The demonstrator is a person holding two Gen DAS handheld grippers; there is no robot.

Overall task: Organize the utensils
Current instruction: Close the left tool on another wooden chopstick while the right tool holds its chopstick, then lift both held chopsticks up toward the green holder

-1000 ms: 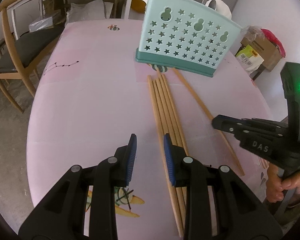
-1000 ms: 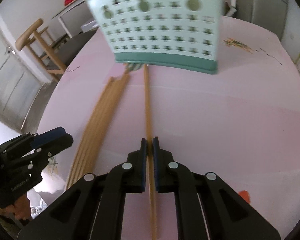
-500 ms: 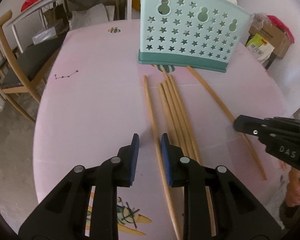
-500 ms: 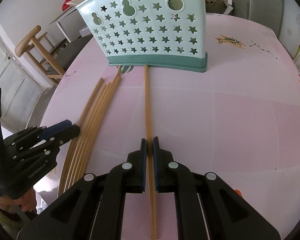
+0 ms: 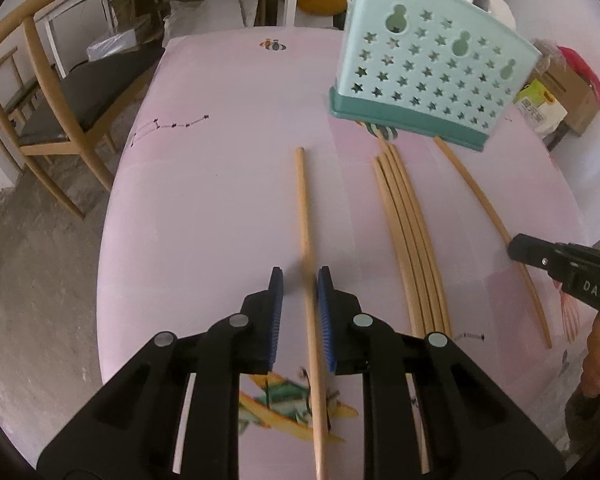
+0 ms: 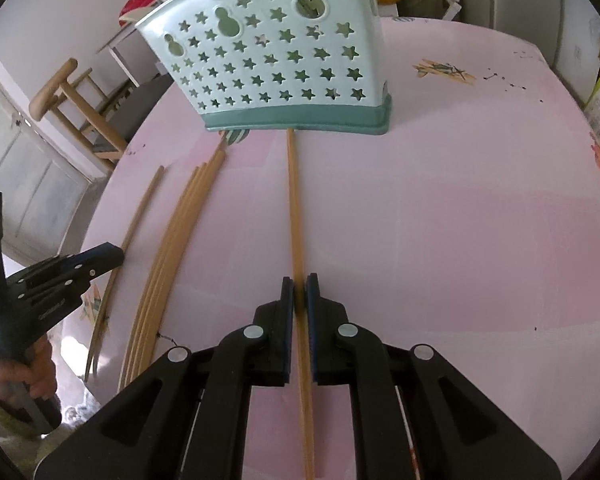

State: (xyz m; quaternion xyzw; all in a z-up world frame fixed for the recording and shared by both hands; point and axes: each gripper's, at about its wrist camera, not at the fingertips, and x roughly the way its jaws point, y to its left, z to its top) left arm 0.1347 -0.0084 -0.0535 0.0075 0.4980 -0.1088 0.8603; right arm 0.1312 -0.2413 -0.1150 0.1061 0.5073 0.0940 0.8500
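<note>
A mint-green holder with star holes [image 5: 428, 80] stands at the far side of the pink table [image 5: 220, 184]; it also shows in the right wrist view [image 6: 284, 68]. My left gripper [image 5: 300, 276] is open, its blue pads on either side of a lone wooden chopstick [image 5: 302, 200], which lies apart from a bundle of several chopsticks [image 5: 408, 232]. My right gripper [image 6: 299, 280] is shut on another chopstick [image 6: 294, 200] whose far end reaches the holder's base. The bundle [image 6: 176, 240] lies to its left.
A wooden chair [image 5: 48, 112] stands left of the table. Cardboard boxes and bags [image 5: 560, 92] sit beyond the right edge. A printed picture [image 5: 284, 404] marks the table near me. The right gripper shows in the left wrist view [image 5: 564, 268].
The left gripper has shifted left, and one chopstick now lies apart from the bundle between its pads. The pads have narrowed slightly. The right gripper stays shut on its chopstick.
</note>
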